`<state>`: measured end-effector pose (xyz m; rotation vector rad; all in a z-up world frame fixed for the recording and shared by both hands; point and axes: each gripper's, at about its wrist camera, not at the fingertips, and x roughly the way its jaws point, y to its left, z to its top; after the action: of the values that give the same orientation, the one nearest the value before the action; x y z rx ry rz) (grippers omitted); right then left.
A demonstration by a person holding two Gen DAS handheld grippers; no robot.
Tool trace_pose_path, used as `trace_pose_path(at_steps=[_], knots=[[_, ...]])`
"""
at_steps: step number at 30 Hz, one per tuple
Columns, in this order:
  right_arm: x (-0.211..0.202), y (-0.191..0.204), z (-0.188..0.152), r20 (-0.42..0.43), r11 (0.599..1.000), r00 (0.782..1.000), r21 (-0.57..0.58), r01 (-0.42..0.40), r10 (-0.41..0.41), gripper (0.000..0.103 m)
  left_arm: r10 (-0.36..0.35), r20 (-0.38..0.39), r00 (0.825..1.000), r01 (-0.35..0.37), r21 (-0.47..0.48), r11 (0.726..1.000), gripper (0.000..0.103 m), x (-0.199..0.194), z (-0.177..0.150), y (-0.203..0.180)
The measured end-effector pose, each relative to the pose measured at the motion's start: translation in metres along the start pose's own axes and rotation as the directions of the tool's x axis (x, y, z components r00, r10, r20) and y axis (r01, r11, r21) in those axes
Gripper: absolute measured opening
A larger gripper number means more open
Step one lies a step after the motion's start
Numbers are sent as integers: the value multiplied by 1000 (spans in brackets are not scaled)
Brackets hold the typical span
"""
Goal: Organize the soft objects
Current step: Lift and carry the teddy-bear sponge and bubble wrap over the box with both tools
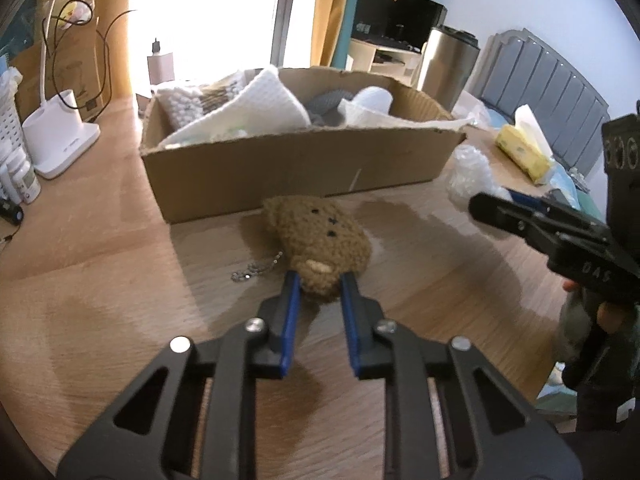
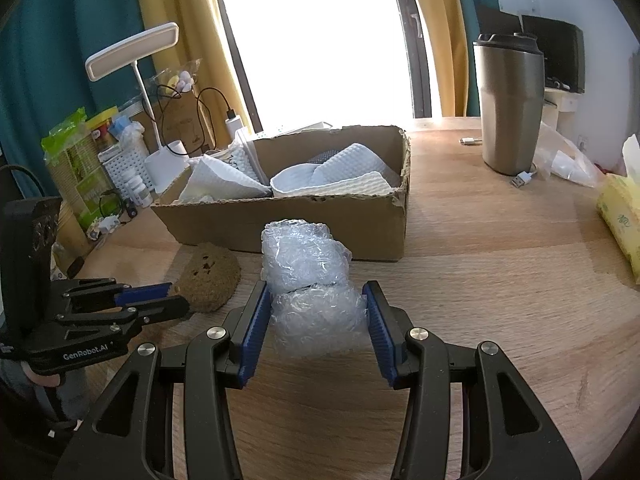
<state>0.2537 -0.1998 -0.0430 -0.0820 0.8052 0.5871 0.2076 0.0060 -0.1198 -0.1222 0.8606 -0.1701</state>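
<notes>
Tabletop (image 1: 100, 264) of pale wood in the left wrist view; left gripper (image 1: 320, 280) low in the picture, blue pads clamped on the near end of a brown crocheted toy (image 1: 320, 240), jaws drawn close with the toy pinched between them; toy lying on the wood just in front of the cardboard box (image 1: 280, 172), small dark stitched marks on its upper side, a short bead chain (image 1: 256, 270) trailing from it to the left; box holding white textured cloths (image 1: 268, 100) and something grey (image 1: 326, 106); white lamp base (image 1: 60, 128) to the left of the box, yellow tissue pack (image 1: 524, 150) to the right, steel tumbler (image 1: 448, 60) behind the far corner; right gripper (image 1: 496, 208) entering from the right edge, a crumple of bubble wrap (image 1: 470, 176) at its tip. Right wrist view next; right gripper (image 2: 318, 308) low in the centre, blue pads set on either side of the bubble wrap (image 2: 308, 280), left pad against the plastic, right pad at its edge, so closed on it at about half width; wrap resting on the table (image 2: 500, 280) just in front of the cardboard box (image 2: 340, 220); brown crocheted toy (image 2: 212, 276) to the left of the wrap, near it but apart, with the left gripper (image 2: 176, 298) gripping its near side; white textured cloths (image 2: 340, 176) in the box; steel tumbler (image 2: 510, 108) standing upright well to the right; white desk lamp (image 2: 134, 52) and a perforated white basket (image 2: 128, 168) behind the box on the left.
</notes>
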Motion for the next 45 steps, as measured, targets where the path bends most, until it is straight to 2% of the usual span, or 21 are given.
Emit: trace_pose_path(at_steps=[2, 3, 5, 6, 7, 12, 19, 20, 22, 25, 45], knots=[[-1, 0, 0, 1, 1000, 1000, -1, -1, 1, 50, -4, -13, 1000, 3, -9, 1000, 24, 0, 2, 0], [-1, -1, -1, 0, 1000, 1000, -1, -2, 2, 50, 0, -19, 1000, -1, -13, 1000, 32, 1, 2, 0], [-1, -1, -1, -1, 1000, 1000, 1, -2, 2, 50, 20, -21, 1000, -21, -18, 1000, 56, 0, 3, 0], [-1, -1, -1, -1, 1000, 1000, 2, -3, 3, 50, 25, -14, 1000, -26, -22, 999, 73, 0, 4, 0], [0, -1, -1, -1, 1000, 1000, 4, -5, 5, 50, 24, -6, 1000, -24, -26, 999, 76, -1, 5, 0], [1, -3, -1, 3, 1000, 1000, 8, -21, 21, 50, 53, -4, 999, -53, -8, 999, 76, 8, 18, -8], [-1, -6, 3, 16, 999, 999, 1, -36, 36, 50, 46, -4, 999, -46, 7, 999, 75, 26, 27, -9], [-2, -7, 4, 19, 999, 999, 2, -35, 35, 50, 46, -4, 999, -46, 10, 999, 73, 26, 27, -9], [-3, -10, 6, 24, 999, 999, 6, -32, 32, 50, 58, -13, 998, -57, 24, 998, 48, 29, 28, -11], [-4, -14, 7, 29, 1000, 999, 14, -26, 26, 50, 54, -6, 999, -54, 23, 998, 44, 26, 28, -11], [-23, -11, 29, 99, 1000, 995, -24, -20, 22, 50, -8, 136, 991, 1, 49, 999, 42, -31, 50, -26]])
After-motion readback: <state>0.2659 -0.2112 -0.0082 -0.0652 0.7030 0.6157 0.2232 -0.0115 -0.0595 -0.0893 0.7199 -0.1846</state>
